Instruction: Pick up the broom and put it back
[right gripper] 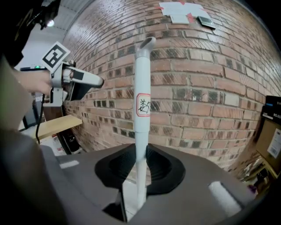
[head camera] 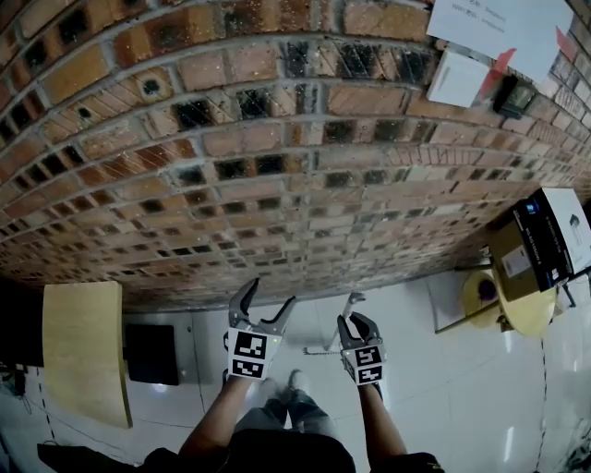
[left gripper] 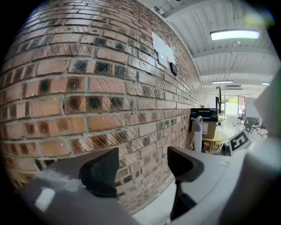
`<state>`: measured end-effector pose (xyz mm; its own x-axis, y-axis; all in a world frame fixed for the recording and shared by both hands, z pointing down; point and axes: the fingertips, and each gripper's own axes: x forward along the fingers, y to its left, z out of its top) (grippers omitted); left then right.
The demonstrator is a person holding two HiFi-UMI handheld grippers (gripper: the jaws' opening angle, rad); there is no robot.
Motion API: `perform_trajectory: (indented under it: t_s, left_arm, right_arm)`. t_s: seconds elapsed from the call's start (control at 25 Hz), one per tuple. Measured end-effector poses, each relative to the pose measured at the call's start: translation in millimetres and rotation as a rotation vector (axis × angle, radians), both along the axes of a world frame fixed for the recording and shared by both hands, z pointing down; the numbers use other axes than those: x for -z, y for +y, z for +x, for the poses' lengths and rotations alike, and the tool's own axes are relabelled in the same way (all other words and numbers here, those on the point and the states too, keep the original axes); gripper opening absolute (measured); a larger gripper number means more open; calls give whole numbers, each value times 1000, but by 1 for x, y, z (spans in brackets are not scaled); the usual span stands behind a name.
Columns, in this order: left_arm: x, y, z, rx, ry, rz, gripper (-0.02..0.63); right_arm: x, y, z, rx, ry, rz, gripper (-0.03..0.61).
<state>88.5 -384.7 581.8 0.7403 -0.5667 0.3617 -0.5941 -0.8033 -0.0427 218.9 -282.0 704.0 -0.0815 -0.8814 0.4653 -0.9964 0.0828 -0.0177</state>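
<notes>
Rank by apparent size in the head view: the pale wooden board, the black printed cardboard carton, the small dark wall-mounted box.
1. pale wooden board, largest
2. black printed cardboard carton
3. small dark wall-mounted box, smallest
Distances differ, so true sizes stay unsure.

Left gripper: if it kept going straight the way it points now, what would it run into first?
Most likely the brick wall, low down near the floor. Nothing shows between the jaws of the left gripper or before the wall, though depth is hard to judge.

Some loft-type workshop or office I'd say: brick wall (head camera: 277,166), strip lights (left gripper: 235,34), boxes (head camera: 540,245), papers (head camera: 503,23) taped up.
</notes>
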Motion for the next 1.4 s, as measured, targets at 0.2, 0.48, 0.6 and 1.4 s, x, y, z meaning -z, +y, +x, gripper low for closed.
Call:
perform_trajectory:
  t_s: [0.2, 0.48, 0.6, 1.4]
  left_arm:
    - [-33, 0, 10, -5, -30, -50, 350]
    - [-84, 0, 17, -11, -74, -131, 350]
    - [-95, 1, 14, 2, -81, -156, 350]
    - [-112, -33, -46, 136, -49, -219, 350]
  right_arm:
    - [-57, 4, 2, 14, -13, -97, 80]
    - [-125, -15, 5, 19, -20, -216, 81]
    - [-144, -32, 6, 24, -19, -226, 81]
    - [-144, -164, 60, -23, -144, -213, 106]
